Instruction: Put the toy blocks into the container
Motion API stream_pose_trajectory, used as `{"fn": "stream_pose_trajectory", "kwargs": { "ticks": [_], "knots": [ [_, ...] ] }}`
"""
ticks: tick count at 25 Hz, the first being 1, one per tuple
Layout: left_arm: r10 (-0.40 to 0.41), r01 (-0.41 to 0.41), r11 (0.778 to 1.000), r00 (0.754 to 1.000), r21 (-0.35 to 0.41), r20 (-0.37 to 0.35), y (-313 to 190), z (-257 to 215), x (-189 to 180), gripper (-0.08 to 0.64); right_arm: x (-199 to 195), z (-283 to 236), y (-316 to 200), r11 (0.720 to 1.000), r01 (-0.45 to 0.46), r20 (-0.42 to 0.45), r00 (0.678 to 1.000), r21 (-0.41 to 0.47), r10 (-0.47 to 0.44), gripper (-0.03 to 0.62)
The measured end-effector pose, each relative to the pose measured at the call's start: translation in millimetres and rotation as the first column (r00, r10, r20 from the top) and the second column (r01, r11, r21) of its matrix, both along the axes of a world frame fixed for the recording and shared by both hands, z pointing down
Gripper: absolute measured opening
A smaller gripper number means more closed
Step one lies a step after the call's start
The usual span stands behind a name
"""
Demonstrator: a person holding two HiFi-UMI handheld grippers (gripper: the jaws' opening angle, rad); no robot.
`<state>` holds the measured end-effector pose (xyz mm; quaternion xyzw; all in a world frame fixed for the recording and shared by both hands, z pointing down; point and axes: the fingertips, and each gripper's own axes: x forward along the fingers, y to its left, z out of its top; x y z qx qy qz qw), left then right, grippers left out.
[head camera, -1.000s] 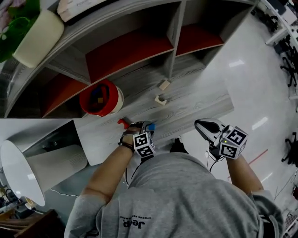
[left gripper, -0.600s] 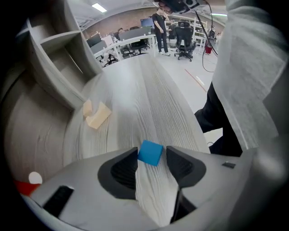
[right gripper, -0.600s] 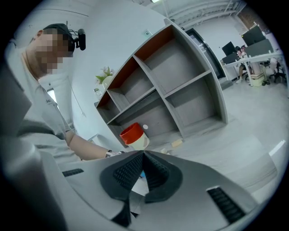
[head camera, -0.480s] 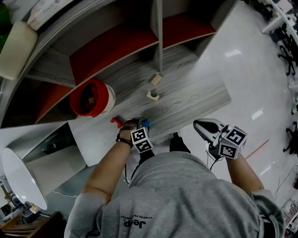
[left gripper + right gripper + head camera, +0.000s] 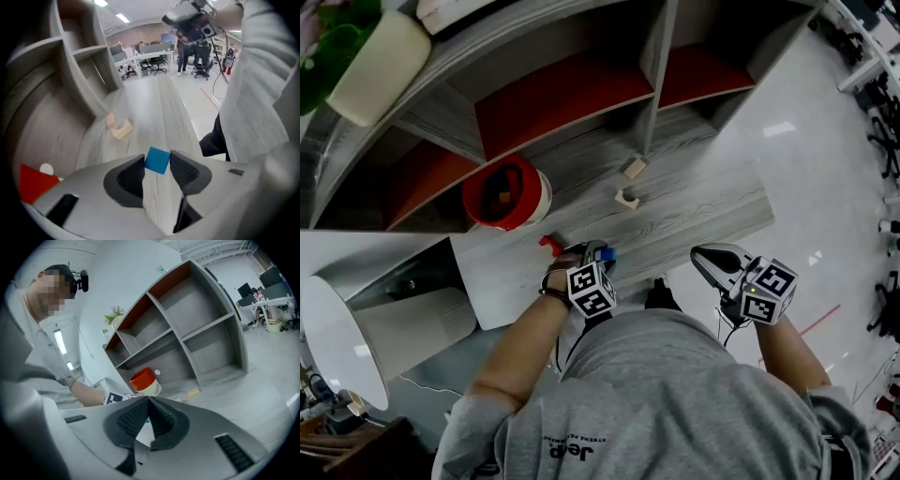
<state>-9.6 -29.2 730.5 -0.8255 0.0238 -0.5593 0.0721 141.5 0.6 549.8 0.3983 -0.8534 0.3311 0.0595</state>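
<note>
A small blue block [image 5: 157, 160] lies on the grey wood table [image 5: 694, 211] near its front edge. My left gripper [image 5: 157, 161] is down around it, its jaws closing, and both pads touch the block's sides. The same left gripper [image 5: 602, 253] shows low at the table front in the head view. A red block [image 5: 548, 245] lies just left of it. The red container [image 5: 502, 192] with a cream outside stands behind, with blocks inside. My right gripper [image 5: 705, 253] hangs off the table's right end, shut and empty, its tips [image 5: 149, 401] meeting.
Two pale wooden blocks, a cube [image 5: 634, 169] and an arch [image 5: 624, 199], lie mid-table before the shelf unit [image 5: 652, 84]. They show as the cube [image 5: 110, 120] and arch [image 5: 123, 129] ahead of the left jaws. A white lampshade [image 5: 337, 352] sits low left.
The head view has swung about and back. The left gripper stays low at the blue block, and the right gripper holds its place off the table's end.
</note>
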Motion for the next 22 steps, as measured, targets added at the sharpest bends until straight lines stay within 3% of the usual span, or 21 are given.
{"fn": "stream_pose_trajectory", "kwargs": {
  "ticks": [3,6,10,16,19,22],
  "knots": [
    [-0.074,0.078,0.995,0.995,0.060,-0.065,-21.6,-41.7,-14.4,0.206,-20.3,-10.0,-12.9,0.999,0.045,0.001,0.999,0.029,-0.045,0.005],
    [-0.159,0.174,0.977,0.980,0.127,-0.118,-50.8,-85.3,-41.8,0.206,-44.5,-22.9,-27.0,0.993,0.099,0.000,0.995,0.061,-0.099,0.005],
    [-0.261,0.295,0.931,0.950,0.213,-0.171,-92.1,-140.6,-91.4,0.206,-78.0,-42.5,-41.9,0.983,0.158,-0.005,0.987,0.095,-0.158,0.005],
    [-0.382,0.433,0.847,0.899,0.309,-0.214,-143.9,-194.3,-164.6,0.206,-122.5,-70.4,-63.1,0.961,0.229,-0.023,0.973,0.154,-0.229,0.005],
    [-0.406,0.462,0.823,0.886,0.332,-0.226,-159.0,-207.6,-183.0,0.206,-134.9,-81.7,-69.9,0.953,0.246,-0.036,0.969,0.179,-0.243,0.005],
    [-0.413,0.467,0.814,0.883,0.344,-0.223,-169.1,-211.0,-193.0,0.206,-139.3,-87.5,-73.4,0.950,0.243,-0.037,0.970,0.195,-0.240,0.005]
  ]
}}
